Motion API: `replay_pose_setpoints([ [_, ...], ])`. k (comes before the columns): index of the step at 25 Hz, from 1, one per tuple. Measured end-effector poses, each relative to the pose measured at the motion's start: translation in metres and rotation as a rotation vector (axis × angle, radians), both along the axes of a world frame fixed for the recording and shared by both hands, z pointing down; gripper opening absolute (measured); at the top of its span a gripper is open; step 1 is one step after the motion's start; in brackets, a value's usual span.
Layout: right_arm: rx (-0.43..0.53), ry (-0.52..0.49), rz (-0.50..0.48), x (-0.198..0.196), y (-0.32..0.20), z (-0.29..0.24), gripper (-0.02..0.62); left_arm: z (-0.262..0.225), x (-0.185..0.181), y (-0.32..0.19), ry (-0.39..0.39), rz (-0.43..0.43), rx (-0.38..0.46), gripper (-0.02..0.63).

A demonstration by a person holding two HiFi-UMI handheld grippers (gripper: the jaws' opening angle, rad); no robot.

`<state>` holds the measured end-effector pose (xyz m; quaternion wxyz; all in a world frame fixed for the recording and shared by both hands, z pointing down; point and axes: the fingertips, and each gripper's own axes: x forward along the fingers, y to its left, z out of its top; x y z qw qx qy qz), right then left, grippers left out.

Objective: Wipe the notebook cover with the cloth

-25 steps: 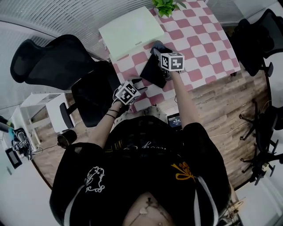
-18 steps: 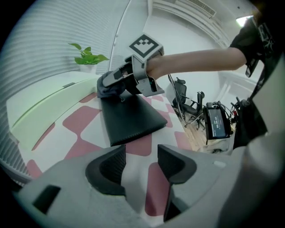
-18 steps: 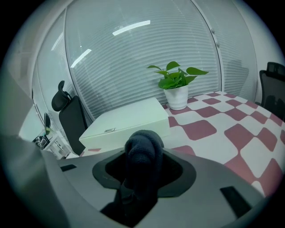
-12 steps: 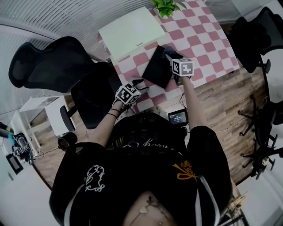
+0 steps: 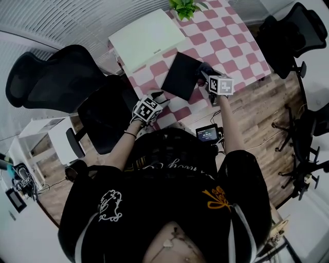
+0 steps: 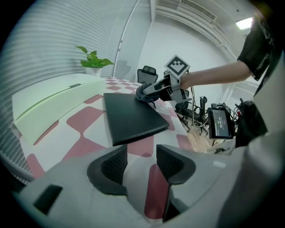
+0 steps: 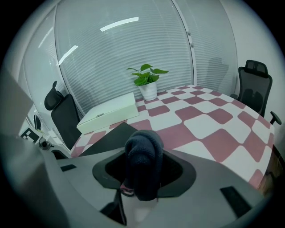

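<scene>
A black notebook point(image 5: 180, 77) lies closed on the pink-and-white checked table point(image 5: 231, 46). My right gripper point(image 5: 203, 72) is at the notebook's right edge, shut on a bunched dark cloth point(image 5: 205, 68). In the right gripper view the cloth point(image 7: 143, 160) fills the gap between the jaws, and the notebook point(image 7: 111, 136) shows to its left. My left gripper point(image 5: 157, 96) hovers over the table's near edge, short of the notebook point(image 6: 131, 116). Its jaws are open with nothing between them, and they have just been closing a little. The left gripper view shows the right gripper point(image 6: 149, 91) pressing the cloth on the cover's far corner.
A flat pale box point(image 5: 145, 38) lies behind the notebook, with a potted plant point(image 5: 182, 7) at the table's far end. Black office chairs stand at the left point(image 5: 67, 77) and right point(image 5: 288, 36). A small screen point(image 5: 207, 134) sits below the table's near edge.
My right gripper has slid with the cloth across the notebook cover, from its left part to its right edge. The left gripper has stayed in place.
</scene>
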<state>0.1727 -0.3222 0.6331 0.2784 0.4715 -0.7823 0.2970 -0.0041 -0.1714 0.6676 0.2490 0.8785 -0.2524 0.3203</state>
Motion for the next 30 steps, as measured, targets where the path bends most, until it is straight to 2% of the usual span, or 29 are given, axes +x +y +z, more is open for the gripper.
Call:
replay_pose_setpoints([
  [4, 0.040, -0.004, -0.013, -0.011, 0.001, -0.019, 0.169, 0.000, -0.001, -0.001, 0.016, -0.003, -0.019, 0.196],
  [9, 0.091, -0.071, -0.085, -0.064, -0.006, -0.042, 0.167, 0.000, -0.002, -0.002, 0.011, -0.006, -0.017, 0.187],
  [15, 0.070, -0.109, -0.174, -0.139, -0.002, -0.032, 0.169, 0.000, -0.001, -0.001, 0.012, -0.003, -0.016, 0.187],
  [19, 0.032, -0.086, -0.218, -0.167, 0.005, -0.014, 0.169, -0.001, -0.001, -0.002, 0.014, 0.000, -0.015, 0.187],
  [24, 0.025, -0.024, -0.250, -0.167, 0.011, -0.002, 0.167, -0.001, -0.001, -0.001, 0.014, 0.002, -0.012, 0.187],
  [30, 0.020, -0.006, -0.189, -0.132, 0.013, -0.001, 0.169, 0.000, -0.003, 0.000, 0.007, 0.003, -0.003, 0.187],
])
